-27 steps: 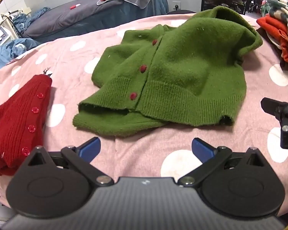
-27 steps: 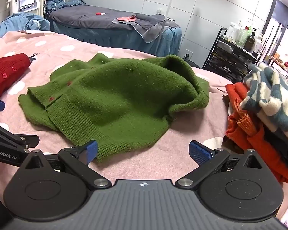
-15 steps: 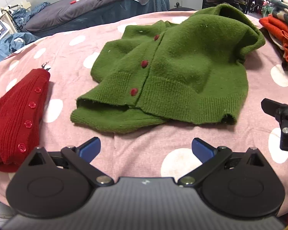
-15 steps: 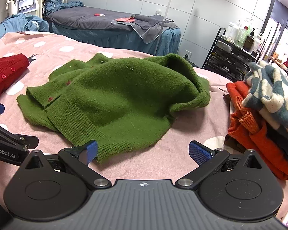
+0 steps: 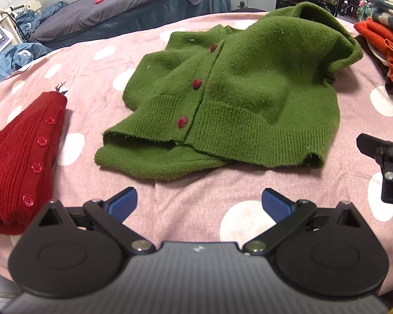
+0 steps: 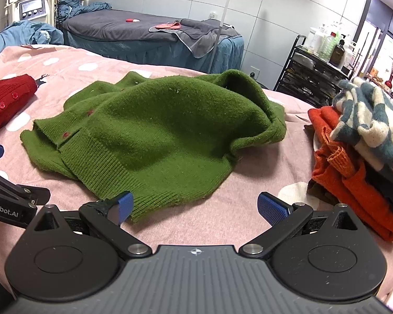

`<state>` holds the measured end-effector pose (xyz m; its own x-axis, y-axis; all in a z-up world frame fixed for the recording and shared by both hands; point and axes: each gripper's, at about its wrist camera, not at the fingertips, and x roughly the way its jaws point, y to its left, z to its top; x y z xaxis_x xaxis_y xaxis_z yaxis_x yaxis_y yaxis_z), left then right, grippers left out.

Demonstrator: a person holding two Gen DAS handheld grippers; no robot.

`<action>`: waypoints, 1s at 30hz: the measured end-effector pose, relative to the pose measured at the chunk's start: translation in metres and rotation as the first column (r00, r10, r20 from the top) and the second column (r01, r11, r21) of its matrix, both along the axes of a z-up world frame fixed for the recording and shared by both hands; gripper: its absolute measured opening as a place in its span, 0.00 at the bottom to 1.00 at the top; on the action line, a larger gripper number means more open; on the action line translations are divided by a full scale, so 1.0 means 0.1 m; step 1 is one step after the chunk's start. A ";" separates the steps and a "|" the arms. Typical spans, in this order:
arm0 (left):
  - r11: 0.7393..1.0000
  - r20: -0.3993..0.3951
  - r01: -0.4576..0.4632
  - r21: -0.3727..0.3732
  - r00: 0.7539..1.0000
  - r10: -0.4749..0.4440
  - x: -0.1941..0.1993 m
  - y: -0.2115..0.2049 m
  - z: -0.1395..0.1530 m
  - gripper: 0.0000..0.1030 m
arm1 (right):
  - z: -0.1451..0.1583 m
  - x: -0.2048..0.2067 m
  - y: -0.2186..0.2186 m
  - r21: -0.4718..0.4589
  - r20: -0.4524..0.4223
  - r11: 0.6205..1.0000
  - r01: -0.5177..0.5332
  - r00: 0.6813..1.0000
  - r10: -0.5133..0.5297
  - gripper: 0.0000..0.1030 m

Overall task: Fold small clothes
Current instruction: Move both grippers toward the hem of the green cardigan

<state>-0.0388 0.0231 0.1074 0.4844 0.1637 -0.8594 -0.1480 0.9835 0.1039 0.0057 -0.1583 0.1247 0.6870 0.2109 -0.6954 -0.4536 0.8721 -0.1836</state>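
A green knitted cardigan (image 5: pixel 235 99) with dark red buttons lies rumpled on the pink dotted bed cover (image 5: pixel 186 204); it also shows in the right wrist view (image 6: pixel 154 136). My left gripper (image 5: pixel 199 204) is open and empty, just short of the cardigan's near hem. My right gripper (image 6: pixel 194 208) is open and empty, its left fingertip (image 6: pixel 123 205) over the hem's corner. The right gripper's side shows at the right edge of the left wrist view (image 5: pixel 385 164).
A folded red cardigan (image 5: pixel 23 162) lies at the left. A pile of orange and striped clothes (image 6: pixel 359 146) sits at the right. Beyond the bed stand a treatment couch (image 6: pixel 149 34), a black shelf cart (image 6: pixel 311 73) and a floor lamp (image 6: pixel 222 21).
Both grippers have crept slightly forward toward the green cardigan's hem. Both stay open. The cardigan has not moved.
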 end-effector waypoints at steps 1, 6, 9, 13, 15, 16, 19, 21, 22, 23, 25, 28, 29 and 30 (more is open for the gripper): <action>1.000 0.000 -0.002 0.000 1.000 0.002 0.00 0.00 0.00 1.00 | -0.01 0.00 0.00 -0.004 0.003 1.000 -0.001 1.000 0.001 1.00; 1.000 -0.005 -0.003 -0.001 1.000 0.003 0.00 0.00 -0.02 1.00 | -0.01 -0.01 0.00 0.000 0.010 1.000 -0.003 1.000 0.003 1.00; 1.000 -0.008 0.002 0.002 1.000 -0.002 0.00 -0.02 -0.03 1.00 | -0.02 -0.02 -0.01 0.001 0.016 1.000 -0.001 1.000 0.001 1.00; 1.000 -0.010 0.006 0.012 1.000 -0.006 0.00 -0.03 -0.04 1.00 | -0.02 -0.01 -0.01 0.006 0.024 1.000 -0.001 1.000 0.001 1.00; 1.000 -0.012 0.006 0.018 1.000 -0.006 0.00 -0.03 -0.05 1.00 | -0.03 -0.01 -0.01 0.007 0.020 1.000 0.002 1.000 -0.002 1.00; 1.000 -0.012 0.006 0.020 1.000 -0.005 0.01 -0.03 -0.06 1.00 | -0.03 -0.01 -0.01 0.008 0.016 1.000 0.004 1.000 -0.004 1.00; 1.000 -0.018 0.005 0.028 1.000 -0.005 0.02 -0.03 -0.08 1.00 | -0.05 0.00 -0.02 0.008 0.010 1.000 0.006 1.000 -0.006 1.00; 1.000 -0.021 0.008 0.030 1.000 -0.007 0.02 -0.02 -0.11 1.00 | -0.06 0.01 -0.02 0.007 0.016 1.000 0.008 1.000 -0.008 1.00; 1.000 -0.023 0.010 0.028 1.000 -0.009 0.02 -0.02 -0.11 1.00 | -0.07 0.01 -0.01 0.010 0.020 1.000 0.008 1.000 -0.008 1.00; 1.000 -0.025 0.010 0.026 1.000 -0.009 0.02 -0.01 -0.12 1.00 | -0.07 0.00 -0.02 0.015 0.025 1.000 0.007 1.000 -0.008 1.00; 1.000 -0.028 0.011 0.020 1.000 -0.010 0.03 0.00 -0.14 1.00 | -0.07 0.00 -0.02 0.023 0.029 1.000 0.006 1.000 -0.006 1.00; 1.000 -0.039 0.017 0.008 0.999 -0.017 0.04 0.01 -0.18 1.00 | -0.09 0.01 -0.02 0.028 0.027 1.000 0.008 1.000 -0.008 1.00; 1.000 -0.040 0.022 0.004 0.999 -0.022 0.05 0.01 -0.19 1.00 | -0.09 0.02 -0.02 0.035 0.028 0.999 0.010 1.000 -0.011 1.00; 1.000 -0.036 0.027 -0.001 0.999 -0.027 0.05 0.01 -0.19 1.00 | -0.09 0.02 -0.03 0.043 0.027 0.999 0.011 1.000 -0.013 1.00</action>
